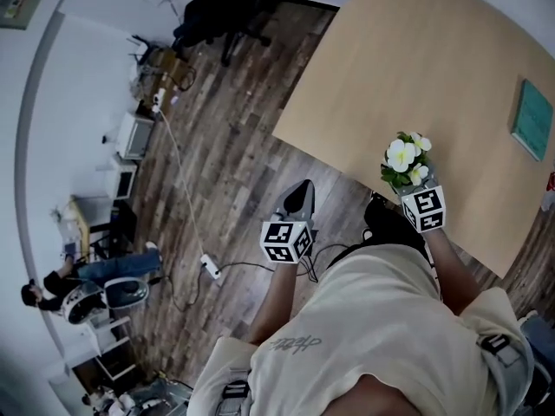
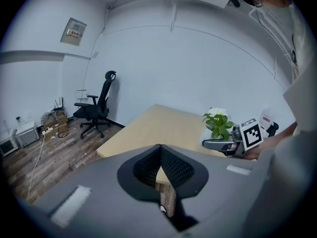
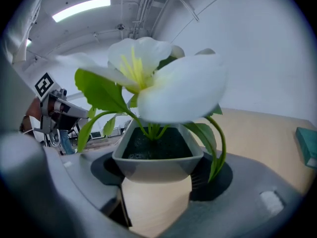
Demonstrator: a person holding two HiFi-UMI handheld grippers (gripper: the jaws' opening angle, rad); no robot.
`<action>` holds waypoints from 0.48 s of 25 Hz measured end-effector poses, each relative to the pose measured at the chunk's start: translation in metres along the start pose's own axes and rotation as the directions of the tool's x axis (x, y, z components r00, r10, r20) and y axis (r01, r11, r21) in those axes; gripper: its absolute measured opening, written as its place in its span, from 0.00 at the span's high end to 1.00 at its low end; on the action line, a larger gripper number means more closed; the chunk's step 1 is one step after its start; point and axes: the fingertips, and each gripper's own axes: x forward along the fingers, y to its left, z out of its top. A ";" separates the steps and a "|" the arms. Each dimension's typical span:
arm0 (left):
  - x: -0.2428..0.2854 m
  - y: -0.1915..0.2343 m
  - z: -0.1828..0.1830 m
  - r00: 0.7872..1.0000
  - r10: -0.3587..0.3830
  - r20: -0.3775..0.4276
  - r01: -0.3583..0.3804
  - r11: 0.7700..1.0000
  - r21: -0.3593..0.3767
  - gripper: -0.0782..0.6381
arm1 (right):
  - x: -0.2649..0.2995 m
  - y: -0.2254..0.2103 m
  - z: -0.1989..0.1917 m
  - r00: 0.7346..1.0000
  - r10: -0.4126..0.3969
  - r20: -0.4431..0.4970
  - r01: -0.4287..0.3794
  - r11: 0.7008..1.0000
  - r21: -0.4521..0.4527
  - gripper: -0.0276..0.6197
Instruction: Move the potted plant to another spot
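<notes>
Right gripper (image 3: 157, 176) clamps the potted plant (image 3: 154, 152), seemingly over the table (image 1: 390, 68); left gripper (image 2: 161, 150) closed, empty

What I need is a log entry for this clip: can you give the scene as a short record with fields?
potted plant: white flowers, grey pot, near the table's front edge; lifted or resting, cannot tell
right gripper: shut on the potted plant, jaws on the pot's sides
left gripper: shut, empty, over the floor beside the table
wooden table: also bears a teal flat item
background: office chair
</notes>
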 end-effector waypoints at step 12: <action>0.055 0.002 0.071 0.997 -0.073 -0.015 0.074 0.997 0.032 0.87 | 0.011 -0.051 0.000 0.996 -0.085 -0.041 0.087 0.995 0.041 0.43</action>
